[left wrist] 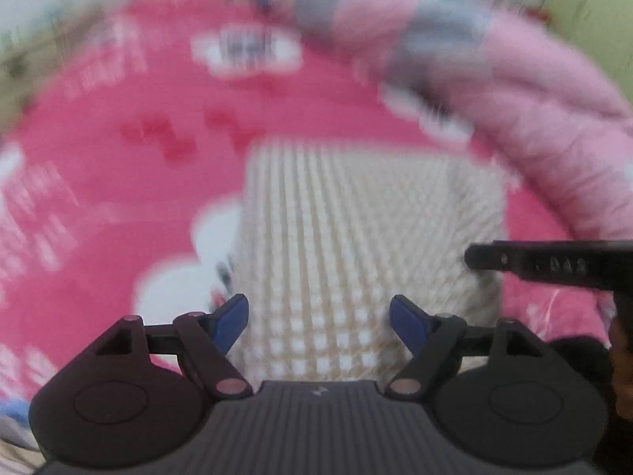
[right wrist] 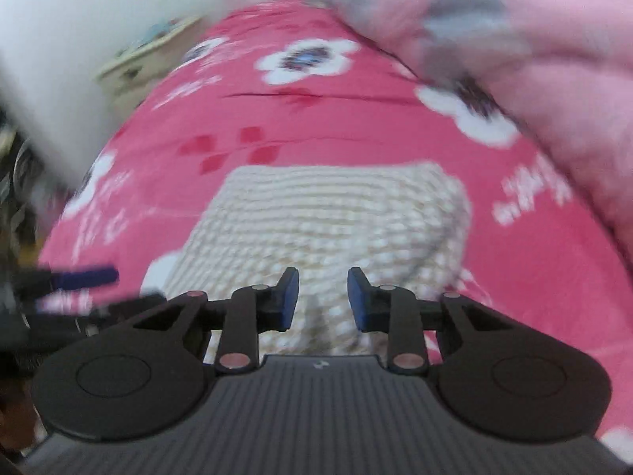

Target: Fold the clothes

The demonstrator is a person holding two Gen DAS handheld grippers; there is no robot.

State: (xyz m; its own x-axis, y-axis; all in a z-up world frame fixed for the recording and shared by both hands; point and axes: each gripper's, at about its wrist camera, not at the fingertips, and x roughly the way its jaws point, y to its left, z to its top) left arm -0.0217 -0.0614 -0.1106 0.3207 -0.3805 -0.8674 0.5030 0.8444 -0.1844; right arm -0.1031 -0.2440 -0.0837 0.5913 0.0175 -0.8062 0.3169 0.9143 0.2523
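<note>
pink bedsheet with white flower print covering the bed, pale pink quilt bunched along far right edge, white wall at left, cream cabinet below it, all motion-blurred

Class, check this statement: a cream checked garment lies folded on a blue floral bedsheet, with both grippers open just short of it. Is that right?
Not quite: the bedsheet is pink with white flowers, not blue, as the right wrist view shows. The rest stands: the cream checked garment lies folded on it, and the left gripper and right gripper are both open, holding nothing.
</note>
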